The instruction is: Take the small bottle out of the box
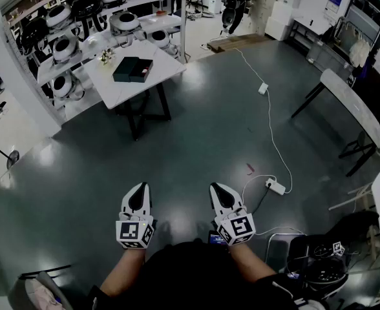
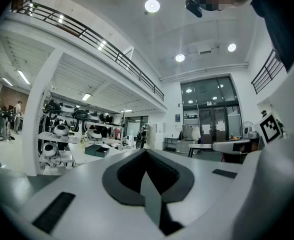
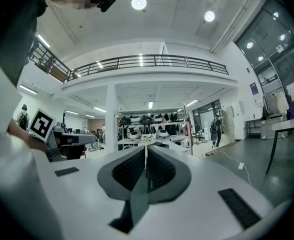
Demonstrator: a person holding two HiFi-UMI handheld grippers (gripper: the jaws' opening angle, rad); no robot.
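A dark box [image 1: 133,69] lies open on the white table [image 1: 158,76] far ahead, at the upper left of the head view. In the left gripper view the box [image 2: 97,150] shows small on the distant table. No bottle can be made out at this distance. My left gripper [image 1: 138,189] and right gripper [image 1: 219,187] are held side by side close to my body, several steps short of the table. Both have their jaws pressed together with nothing between them. The left gripper [image 2: 146,151] and right gripper [image 3: 146,147] point level into the room.
White shelves [image 1: 80,24] with round white and black devices stand behind the table. A white cable with a power strip [image 1: 275,186] runs over the dark floor at my right. A long table [image 1: 351,105] stands at the right, and a black stool with gear [image 1: 322,263] at lower right.
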